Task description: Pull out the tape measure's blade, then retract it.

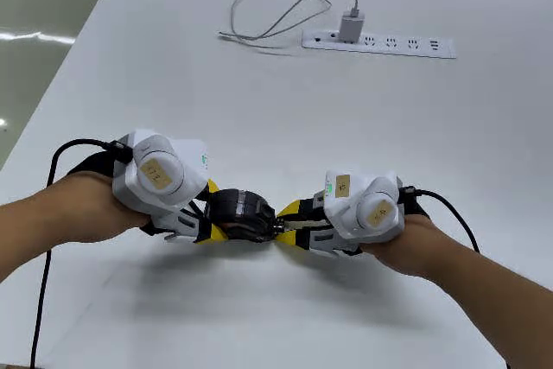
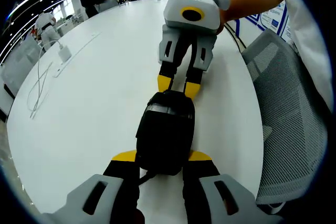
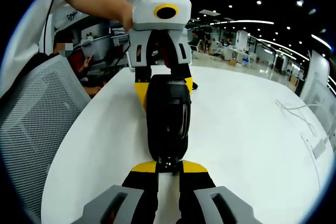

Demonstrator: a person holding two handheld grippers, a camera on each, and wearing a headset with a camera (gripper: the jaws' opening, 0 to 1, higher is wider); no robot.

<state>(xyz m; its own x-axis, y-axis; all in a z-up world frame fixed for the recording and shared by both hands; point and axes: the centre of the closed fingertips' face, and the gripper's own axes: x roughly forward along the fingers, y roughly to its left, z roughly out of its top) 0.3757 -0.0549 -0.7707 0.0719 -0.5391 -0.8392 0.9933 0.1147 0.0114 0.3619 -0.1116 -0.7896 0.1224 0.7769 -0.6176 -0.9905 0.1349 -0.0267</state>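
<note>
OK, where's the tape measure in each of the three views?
Head view: tape measure low centre, between left tool and right tool.
Left gripper view: centre, clamped in the left tool's jaws.
Right gripper view: centre, near end in the right tool's jaws.
Shared landmark: power strip, far left in the left gripper view, far right in the right.

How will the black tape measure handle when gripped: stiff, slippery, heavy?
Probably rigid: the tape measure looks undeformed clamped in the left gripper. Its rounded, shiny shell may slip or rotate. Compact body, likely heavy for size.
</note>
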